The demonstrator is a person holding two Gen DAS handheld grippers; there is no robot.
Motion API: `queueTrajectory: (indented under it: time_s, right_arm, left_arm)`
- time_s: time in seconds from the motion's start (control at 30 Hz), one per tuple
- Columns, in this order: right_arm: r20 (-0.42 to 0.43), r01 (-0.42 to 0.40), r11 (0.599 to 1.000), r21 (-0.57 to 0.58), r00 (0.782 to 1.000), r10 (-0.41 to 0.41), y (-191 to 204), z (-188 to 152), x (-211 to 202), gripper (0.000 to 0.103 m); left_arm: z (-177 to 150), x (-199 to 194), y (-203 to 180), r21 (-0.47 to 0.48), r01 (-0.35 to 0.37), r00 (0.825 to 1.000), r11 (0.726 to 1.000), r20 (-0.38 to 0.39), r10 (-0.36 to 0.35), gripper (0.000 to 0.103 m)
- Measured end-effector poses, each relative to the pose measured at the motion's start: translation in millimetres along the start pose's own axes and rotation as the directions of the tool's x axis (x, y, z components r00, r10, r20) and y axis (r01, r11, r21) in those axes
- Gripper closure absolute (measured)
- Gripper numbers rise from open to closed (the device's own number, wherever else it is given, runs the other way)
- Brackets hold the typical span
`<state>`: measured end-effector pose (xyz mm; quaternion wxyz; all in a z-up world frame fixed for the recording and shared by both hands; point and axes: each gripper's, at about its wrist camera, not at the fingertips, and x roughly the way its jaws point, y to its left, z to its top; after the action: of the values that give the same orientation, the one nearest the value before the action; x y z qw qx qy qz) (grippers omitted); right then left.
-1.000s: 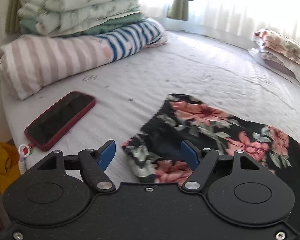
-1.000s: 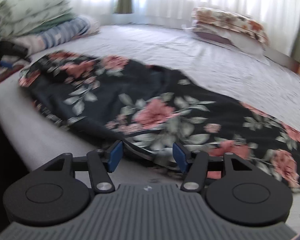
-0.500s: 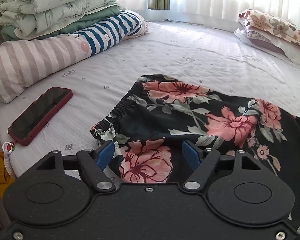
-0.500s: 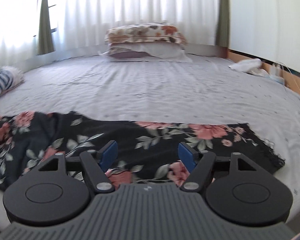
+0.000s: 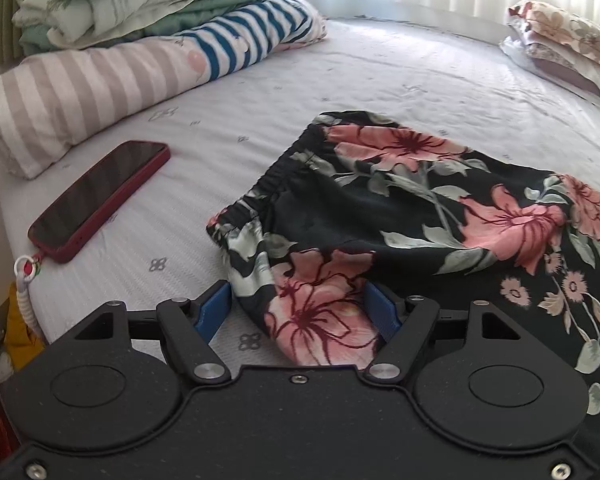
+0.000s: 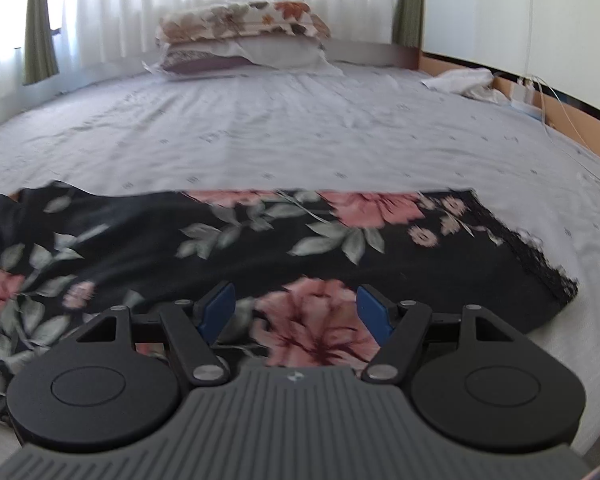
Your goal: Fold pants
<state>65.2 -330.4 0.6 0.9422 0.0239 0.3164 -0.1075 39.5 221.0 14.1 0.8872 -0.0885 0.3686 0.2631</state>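
Left side first: phone (image 5: 100, 200) in red case lies on the bed (image 5: 380, 72) near the striped bolster (image 5: 92, 92) w/ folded quilts (image 5: 112, 0) stacked behind, well apart from the work. None of that has shifted vs. a sec ago.

Left gripper (image 5: 298, 308) is what changed. A sec ago it sat short of the pants (image 5: 400, 208), waistband corner just ahead of the blue pads; half a sec ago it had closed in; now the near waistband corner w/ the pink flower sits right btwn the pads. Jaws wide apart, nothing pinched yet, cloth looks bunched up in the gap but not clamped. Elastic waistband runs away to the upper right, so this end is the waist.

Moving right: pants lie flat along the near edge of the bed, waist at left, hem w/ lace trim (image 6: 540, 264) at right.

Right gripper (image 6: 296, 308) changed more. A sec ago it looked across the whole garment toward the left; now it faces the pillows (image 6: 240, 40) at the far side and hangs over the leg end, fabric btwn its pads. Also spread open, gripping nothing. View a bit blurred, so prob. in motion.

Meaning: both tools look lined up on the near long edge, one per end. Likely next step is pinch both and carry the edge over for the first fold. No fold made yet, I'd say task is at the very start.
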Motion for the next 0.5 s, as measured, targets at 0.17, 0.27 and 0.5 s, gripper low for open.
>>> queueTrajectory:
  time_s: [0.17,0.27,0.5]
  right_arm:
    - [-0.028,0.104,0.990,0.090,0.994,-0.102,-44,-11,10,0.023]
    - [-0.024,0.201,0.967,0.159,0.980,-0.199,-72,-12,5,0.023]
    - [-0.001,0.292,0.870,0.397,0.948,-0.318,-142,-19,-14,0.022]
  left_arm:
    - [0,2,-1,0.016,-0.017,1.000,1.000,0.003,0.017,0.029]
    - [2,3,0,0.021,-0.035,0.999,0.999,0.000,0.035,0.027]
    - [8,-16,-1,0.062,-0.072,0.992,0.995,0.107,0.065,0.031]
